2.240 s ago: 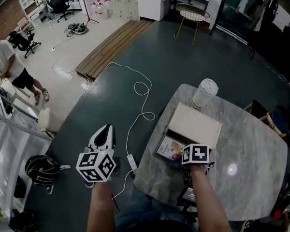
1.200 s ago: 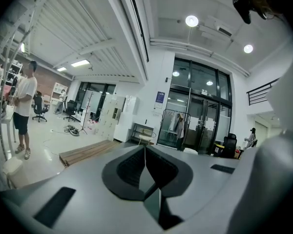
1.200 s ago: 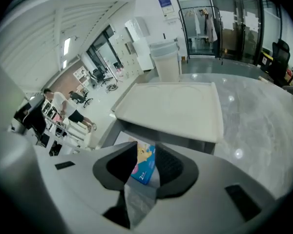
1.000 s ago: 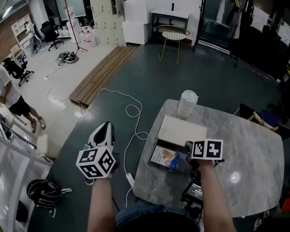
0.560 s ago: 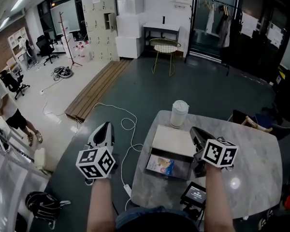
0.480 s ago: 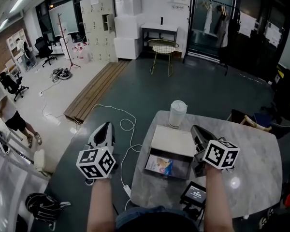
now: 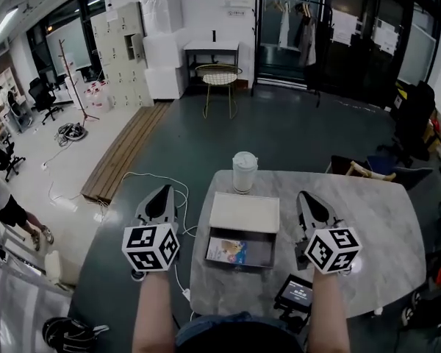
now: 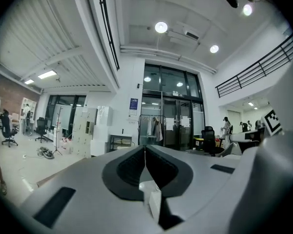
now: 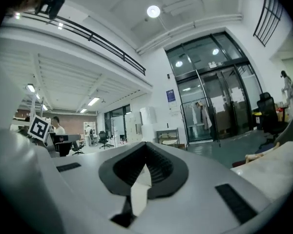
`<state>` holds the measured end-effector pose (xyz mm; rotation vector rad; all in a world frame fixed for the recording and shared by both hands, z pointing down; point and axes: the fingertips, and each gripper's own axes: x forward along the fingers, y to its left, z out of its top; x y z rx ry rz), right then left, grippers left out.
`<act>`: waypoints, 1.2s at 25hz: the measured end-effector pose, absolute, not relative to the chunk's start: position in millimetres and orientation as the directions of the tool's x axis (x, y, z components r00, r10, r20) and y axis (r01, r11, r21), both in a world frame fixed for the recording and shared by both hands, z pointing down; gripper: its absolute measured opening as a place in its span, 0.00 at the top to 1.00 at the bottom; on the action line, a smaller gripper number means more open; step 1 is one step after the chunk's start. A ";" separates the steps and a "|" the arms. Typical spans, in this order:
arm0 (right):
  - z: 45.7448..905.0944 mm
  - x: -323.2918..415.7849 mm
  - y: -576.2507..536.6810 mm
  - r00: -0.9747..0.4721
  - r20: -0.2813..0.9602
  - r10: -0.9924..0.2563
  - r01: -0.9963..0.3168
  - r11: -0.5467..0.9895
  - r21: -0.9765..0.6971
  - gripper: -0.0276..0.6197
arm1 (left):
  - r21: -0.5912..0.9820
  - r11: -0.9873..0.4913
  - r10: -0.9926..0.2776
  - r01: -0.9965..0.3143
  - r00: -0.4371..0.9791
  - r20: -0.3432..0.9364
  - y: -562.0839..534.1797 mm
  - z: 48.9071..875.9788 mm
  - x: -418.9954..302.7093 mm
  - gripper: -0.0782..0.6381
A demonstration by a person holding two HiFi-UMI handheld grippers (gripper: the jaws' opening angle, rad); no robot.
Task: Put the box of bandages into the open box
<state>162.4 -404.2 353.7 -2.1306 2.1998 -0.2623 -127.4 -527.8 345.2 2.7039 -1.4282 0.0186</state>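
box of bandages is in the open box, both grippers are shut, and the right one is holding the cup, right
No: the right gripper holds nothing. The right gripper view shows its jaws shut and empty; the cup stands alone past the open box. The box of bandages is in that box, and the left gripper is shut too.

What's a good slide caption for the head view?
Bandage box in the open box; left gripper and right gripper shut alongside.
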 end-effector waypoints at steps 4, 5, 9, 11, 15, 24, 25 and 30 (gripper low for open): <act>345.3 195.6 -379.2 0.077 0.038 -0.996 -0.992 -0.081 -0.100 0.92 | 0.066 -0.612 -0.788 -0.788 0.615 0.037 -529.0 340.0 -96.4 0.87; 344.7 203.8 -373.2 0.110 0.039 -0.993 -0.991 -0.113 -0.078 0.92 | 0.065 -0.623 -0.779 -0.780 0.626 0.033 -529.1 338.9 -89.7 0.87; 335.9 229.4 -352.7 0.216 0.021 -0.976 -0.976 -0.215 0.018 0.92 | 0.053 -0.656 -0.753 -0.753 0.658 0.015 -528.7 331.8 -69.7 0.87; 330.3 236.8 -346.7 0.243 0.012 -0.970 -0.967 -0.242 0.076 0.92 | 0.048 -0.663 -0.747 -0.747 0.664 0.007 -528.2 329.1 -64.8 0.87; 326.0 241.3 -343.5 0.248 0.014 -0.969 -0.963 -0.245 0.112 0.92 | 0.046 -0.660 -0.750 -0.750 0.661 0.001 -528.1 328.4 -64.8 0.87; 323.8 240.1 -347.7 0.238 0.007 -0.971 -0.966 -0.236 0.109 0.92 | 0.056 -0.650 -0.759 -0.758 0.651 0.000 -530.1 329.3 -72.5 0.87; 323.4 239.3 -348.0 0.236 0.007 -0.972 -0.966 -0.234 0.112 0.92 | 0.058 -0.647 -0.761 -0.760 0.649 0.000 -530.3 329.2 -73.8 0.87; 324.8 235.0 -349.5 0.230 0.008 -0.973 -0.966 -0.228 0.121 0.92 | 0.059 -0.640 -0.767 -0.766 0.641 -0.002 -530.9 329.3 -79.4 0.87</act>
